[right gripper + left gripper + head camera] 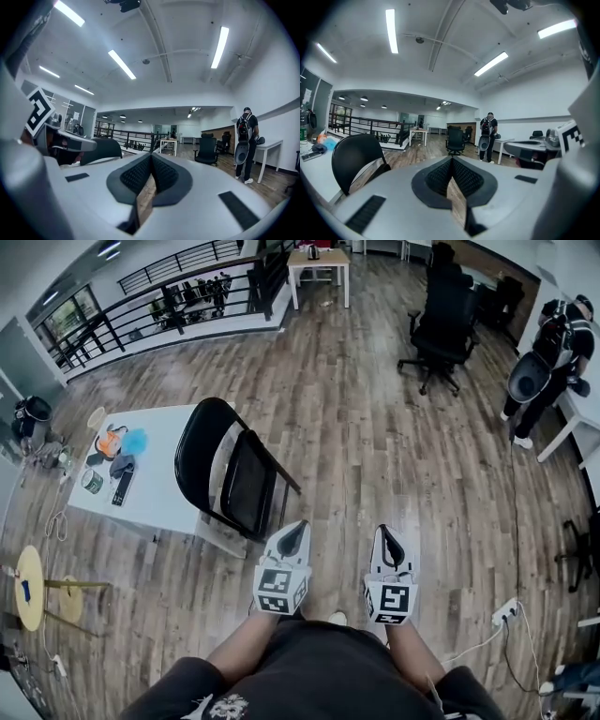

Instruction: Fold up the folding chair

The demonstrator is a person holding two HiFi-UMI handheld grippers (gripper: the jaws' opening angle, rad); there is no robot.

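I stand on a wood-plank floor (375, 446) in an open office. At left, a white table (164, 493) carries small items, among them a round tin (92, 482), contents unclear. The black folding chair (230, 470) stands just beside it. My left gripper (297, 526) and right gripper (382, 532) are closed and empty.
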